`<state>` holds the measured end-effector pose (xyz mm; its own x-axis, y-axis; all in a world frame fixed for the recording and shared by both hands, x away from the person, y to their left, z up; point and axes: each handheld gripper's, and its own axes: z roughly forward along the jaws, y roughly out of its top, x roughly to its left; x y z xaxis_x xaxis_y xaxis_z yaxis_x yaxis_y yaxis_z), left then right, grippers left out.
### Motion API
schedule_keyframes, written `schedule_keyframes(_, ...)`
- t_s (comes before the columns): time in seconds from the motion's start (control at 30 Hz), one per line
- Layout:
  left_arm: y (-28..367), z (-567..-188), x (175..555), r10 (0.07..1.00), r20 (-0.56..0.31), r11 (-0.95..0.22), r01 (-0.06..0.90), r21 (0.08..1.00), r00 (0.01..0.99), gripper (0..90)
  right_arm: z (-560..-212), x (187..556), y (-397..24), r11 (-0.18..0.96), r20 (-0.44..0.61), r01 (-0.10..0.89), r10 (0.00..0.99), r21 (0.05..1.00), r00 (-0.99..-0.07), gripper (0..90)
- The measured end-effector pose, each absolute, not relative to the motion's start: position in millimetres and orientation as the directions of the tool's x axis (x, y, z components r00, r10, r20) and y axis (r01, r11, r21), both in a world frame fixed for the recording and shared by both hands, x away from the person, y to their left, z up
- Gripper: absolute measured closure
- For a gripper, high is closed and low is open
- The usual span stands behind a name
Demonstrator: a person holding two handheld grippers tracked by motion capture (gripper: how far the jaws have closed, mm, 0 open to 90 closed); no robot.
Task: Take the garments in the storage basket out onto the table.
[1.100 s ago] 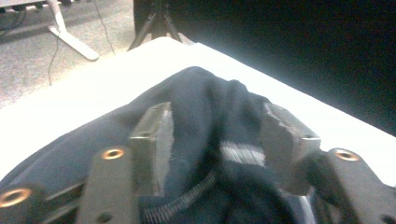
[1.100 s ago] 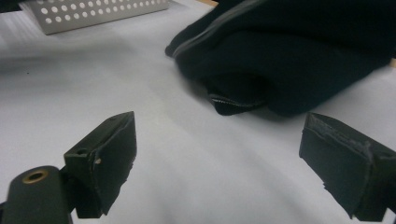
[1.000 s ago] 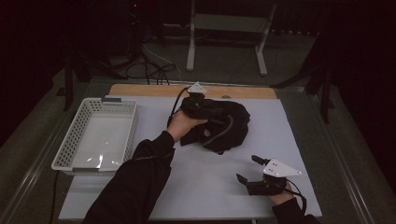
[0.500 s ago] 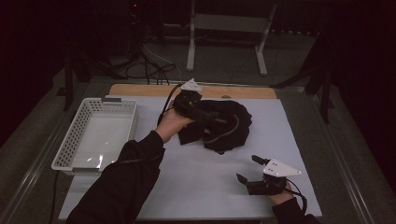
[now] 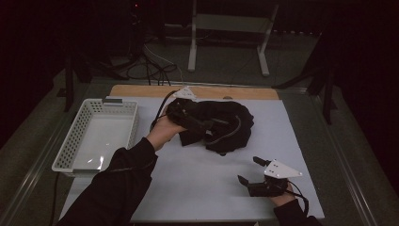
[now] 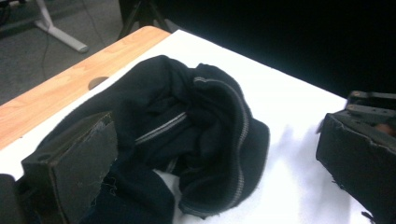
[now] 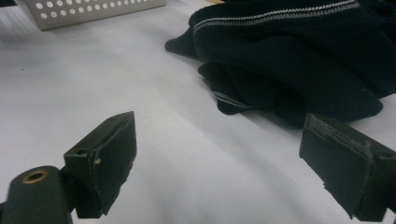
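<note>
A crumpled black knit garment (image 5: 226, 125) with pale striped trim lies at the back middle of the white table top (image 5: 197, 188). My left gripper (image 5: 195, 121) hovers over the garment's left part. In the left gripper view its jaws have just been opening and now stand wide open (image 6: 215, 163), with the garment (image 6: 196, 116) lying loose between and below them and no pad pressing on it. My right gripper (image 5: 249, 170) rests near the front right, open, with only bare table between its jaws (image 7: 224, 163). The garment (image 7: 303, 51) lies beyond it.
A white perforated basket (image 5: 75, 141) stands at the table's left side, its corner also seen from the right gripper (image 7: 93, 9). A wooden strip (image 5: 141, 90) runs along the far edge. Cables and a metal stand are on the floor behind.
The left hand has drawn back toward the left, so its gripper now sits over the garment's left part instead of its middle. The right hand has kept still.
</note>
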<state>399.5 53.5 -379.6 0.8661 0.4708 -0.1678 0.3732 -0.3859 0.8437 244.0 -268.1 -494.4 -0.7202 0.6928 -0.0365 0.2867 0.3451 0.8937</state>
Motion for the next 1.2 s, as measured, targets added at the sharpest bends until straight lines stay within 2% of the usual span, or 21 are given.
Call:
schedule_keyframes(0.6,64.7,-399.3,364.9,0.438,-0.127,-0.446,0.338,0.828,0.890,0.1,-494.1,243.4,-267.3,0.343,-0.036,0.284,0.692,0.896,-0.721,11.0)
schedule_keyframes(1.2,70.8,-436.1,326.7,0.351,-0.158,-0.462,0.317,0.828,0.923,0.1,-494.6,243.3,-266.1,0.347,-0.038,0.282,0.688,0.895,-0.725,10.9)
